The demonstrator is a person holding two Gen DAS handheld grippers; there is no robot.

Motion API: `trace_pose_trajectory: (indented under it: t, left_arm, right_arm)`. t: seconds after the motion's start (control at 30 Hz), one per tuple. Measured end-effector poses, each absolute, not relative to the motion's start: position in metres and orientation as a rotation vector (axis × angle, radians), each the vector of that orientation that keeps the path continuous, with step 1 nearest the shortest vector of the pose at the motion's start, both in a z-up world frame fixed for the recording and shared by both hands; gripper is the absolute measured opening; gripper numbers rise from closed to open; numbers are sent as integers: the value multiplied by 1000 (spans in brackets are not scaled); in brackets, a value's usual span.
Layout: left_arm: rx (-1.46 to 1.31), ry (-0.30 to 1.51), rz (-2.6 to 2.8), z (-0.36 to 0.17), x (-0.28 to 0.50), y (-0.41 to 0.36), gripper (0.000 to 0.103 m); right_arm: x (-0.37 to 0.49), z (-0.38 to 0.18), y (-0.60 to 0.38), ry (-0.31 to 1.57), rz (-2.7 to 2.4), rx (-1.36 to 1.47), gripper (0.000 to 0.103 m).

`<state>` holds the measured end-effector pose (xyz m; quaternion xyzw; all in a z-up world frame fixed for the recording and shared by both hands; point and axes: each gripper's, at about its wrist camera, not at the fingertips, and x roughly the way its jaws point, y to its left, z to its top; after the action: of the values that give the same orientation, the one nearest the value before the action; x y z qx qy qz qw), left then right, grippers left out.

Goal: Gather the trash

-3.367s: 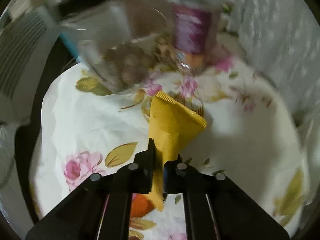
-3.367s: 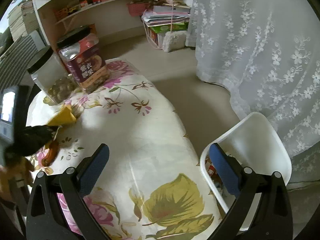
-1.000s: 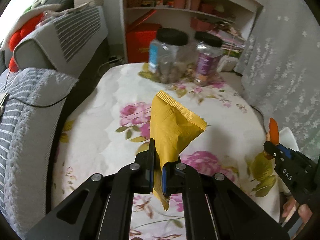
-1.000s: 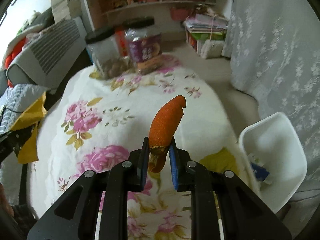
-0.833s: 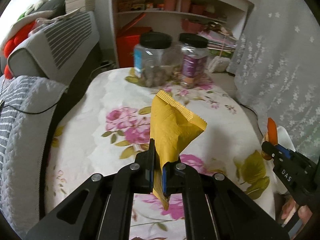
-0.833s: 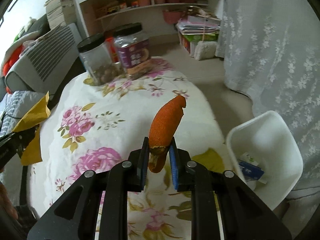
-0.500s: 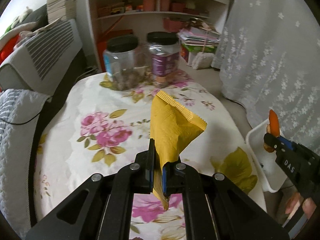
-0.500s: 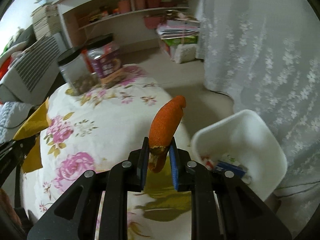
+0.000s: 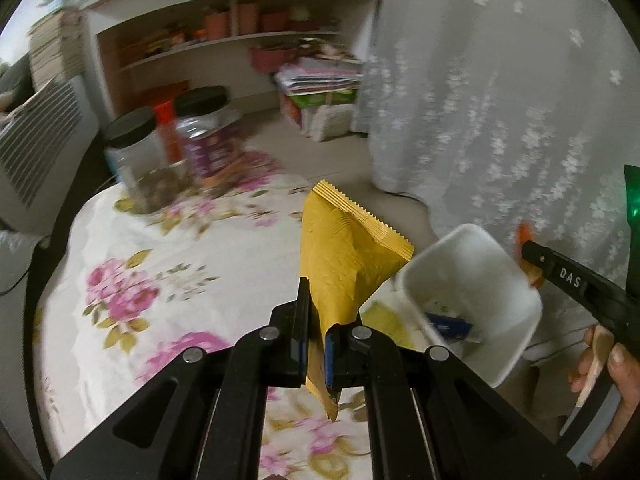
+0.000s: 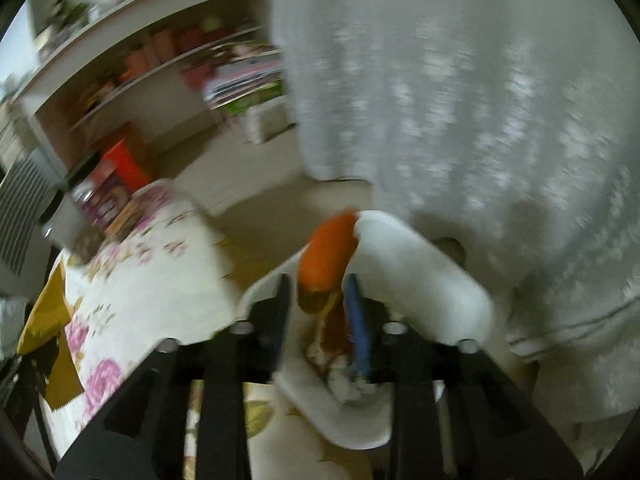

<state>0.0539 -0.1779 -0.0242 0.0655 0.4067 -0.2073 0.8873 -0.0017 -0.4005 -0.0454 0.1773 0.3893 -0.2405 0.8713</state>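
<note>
My left gripper is shut on a yellow snack wrapper and holds it above the floral table, just left of the white trash bin. The bin holds some scraps, one of them blue. My right gripper is over the bin with an orange peel between its fingers; the jaws look slightly parted and the view is blurred. The right gripper also shows in the left wrist view, above the bin's far rim, and the yellow wrapper shows at the left of the right wrist view.
Two black-lidded jars stand at the far end of the floral tablecloth. A white lace curtain hangs behind the bin. Shelves line the back wall. A striped sofa is at the left.
Both grippers have swung right toward the bin. The right gripper with the peel has moved from above the table to over the bin. The left still holds the wrapper.
</note>
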Motion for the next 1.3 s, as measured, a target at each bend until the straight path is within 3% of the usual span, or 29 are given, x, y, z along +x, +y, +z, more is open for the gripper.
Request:
trace_pose_trajectory:
  t: [0.2, 0.37, 0.4, 0.43, 0.57, 0.77, 0.83, 0.9, 1.3]
  left_arm:
    - [148, 861, -528, -30, 48, -242, 6]
    - [154, 888, -633, -35, 42, -297, 11]
    - [156, 898, -652, -36, 41, -308, 23]
    - [160, 897, -655, -36, 40, -314, 44]
    - [199, 869, -666, -34, 30, -327, 48]
    - [259, 777, -583, -27, 18, -302, 67]
    - [256, 724, -522, -19, 13, -282, 82]
    - [243, 666, -460, -10, 9, -258, 90]
    - [211, 622, -205, 14, -6, -111, 91]
  right_arm:
    - [-39, -35, -456, 740, -671, 470, 68]
    - [-70, -32, -495, 667, -771, 607, 81]
    - [-75, -31, -498, 656, -783, 619, 81]
    - [-79, -30, -502, 644, -797, 631, 84]
    - [-85, -23, -503, 613, -845, 601, 89]
    - [-82, -13, -479, 601, -838, 496, 95]
    - [-80, -7, -462, 598, -823, 445, 96]
    - [-77, -4, -441, 598, -801, 393, 96]
    - [-55, -8, -314, 643, -570, 242, 96]
